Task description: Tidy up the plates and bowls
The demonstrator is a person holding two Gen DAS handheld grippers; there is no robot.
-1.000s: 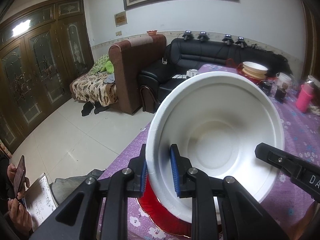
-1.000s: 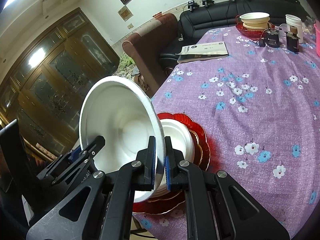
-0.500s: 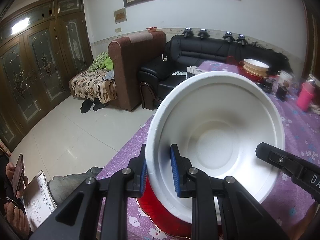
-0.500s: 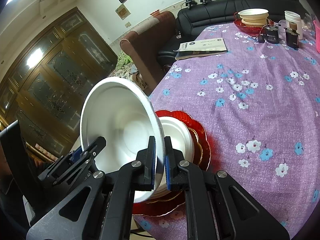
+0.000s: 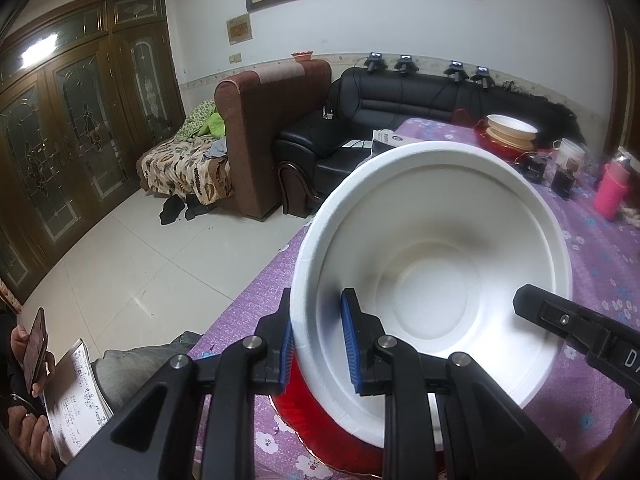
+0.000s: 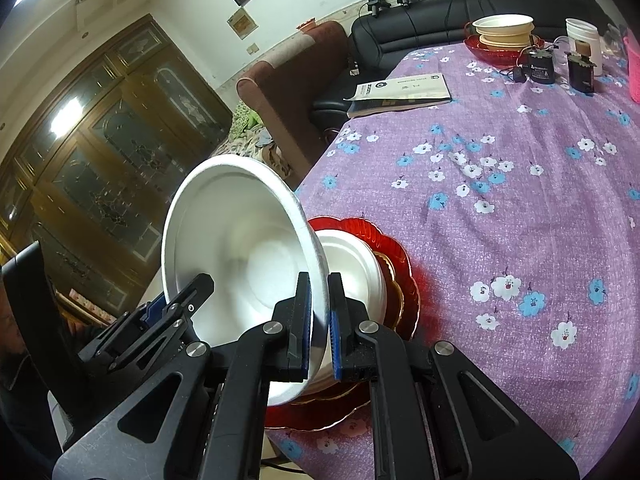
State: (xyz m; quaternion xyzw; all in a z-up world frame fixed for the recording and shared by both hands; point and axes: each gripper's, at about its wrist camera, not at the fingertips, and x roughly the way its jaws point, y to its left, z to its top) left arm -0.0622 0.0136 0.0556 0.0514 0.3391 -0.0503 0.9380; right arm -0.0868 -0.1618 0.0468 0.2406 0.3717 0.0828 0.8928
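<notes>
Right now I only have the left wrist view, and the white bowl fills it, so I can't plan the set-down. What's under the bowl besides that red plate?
Observer: A second white bowl sits upright below the held bowl, in the stack on the red plate.
Operator: Is anything between that bowl and the red plate?
Observer: Yes, a gold-rimmed plate lies between them.
Operator: Is the right gripper properly on the rim?
Observer: The right gripper is shut on the held bowl's rim, one finger inside and one outside, across from the left gripper.
</notes>
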